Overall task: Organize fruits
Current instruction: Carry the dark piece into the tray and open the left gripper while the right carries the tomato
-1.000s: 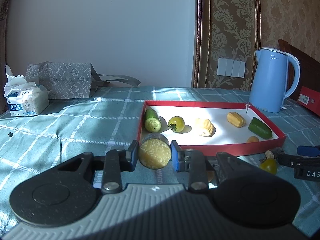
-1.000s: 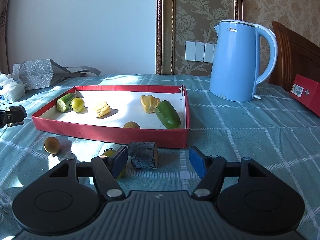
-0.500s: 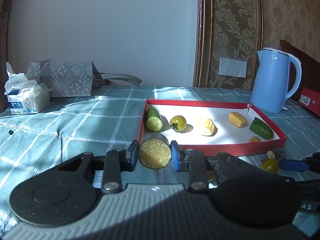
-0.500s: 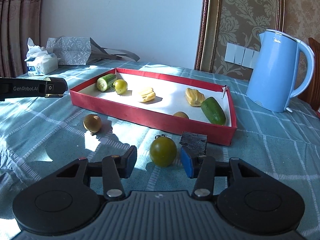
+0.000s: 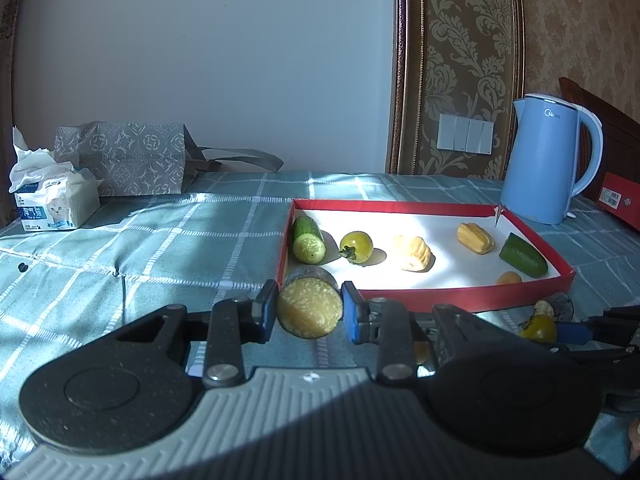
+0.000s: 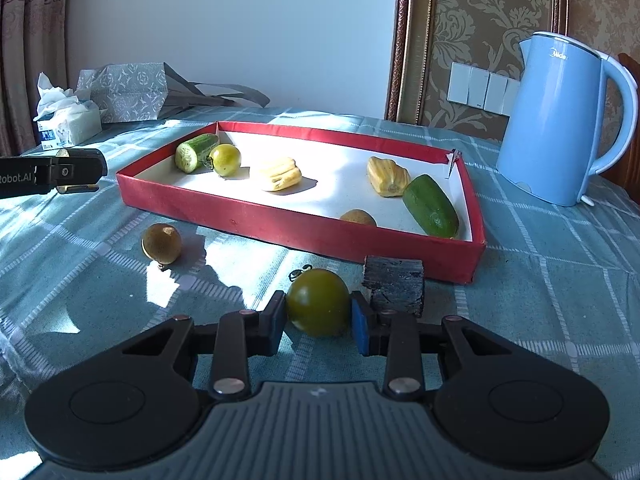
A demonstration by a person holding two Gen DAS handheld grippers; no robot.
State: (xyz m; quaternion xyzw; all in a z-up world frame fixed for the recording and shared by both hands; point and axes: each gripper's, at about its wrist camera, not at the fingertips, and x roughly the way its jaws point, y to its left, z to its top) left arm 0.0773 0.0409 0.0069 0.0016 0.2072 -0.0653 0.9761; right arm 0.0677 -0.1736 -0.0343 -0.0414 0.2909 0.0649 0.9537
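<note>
My left gripper (image 5: 308, 312) is shut on a cut cucumber piece (image 5: 310, 306), held off the cloth just before the near left corner of the red tray (image 5: 460, 296). My right gripper (image 6: 318, 316) is closing on a dark green tomato (image 6: 318, 300) that rests on the cloth before the tray (image 6: 300, 224). Both pads touch its sides. In the tray lie a cucumber half (image 6: 194, 150), a yellow-green tomato (image 6: 226, 159), two yellow fruit pieces (image 6: 280, 174), a green cucumber (image 6: 430, 205) and a small brown fruit (image 6: 358, 217).
A round brown fruit (image 6: 162, 243) and a dark chunk (image 6: 394, 286) lie on the checked cloth near the tray's front wall. A blue kettle (image 6: 560, 120) stands at the right. A tissue pack (image 5: 54, 200) and a grey patterned bag (image 5: 128, 160) sit at the back left.
The right gripper has swung from the dark chunk to the green tomato, and its jaws have narrowed from wide apart onto it. The left gripper and its cucumber piece have stayed put.
</note>
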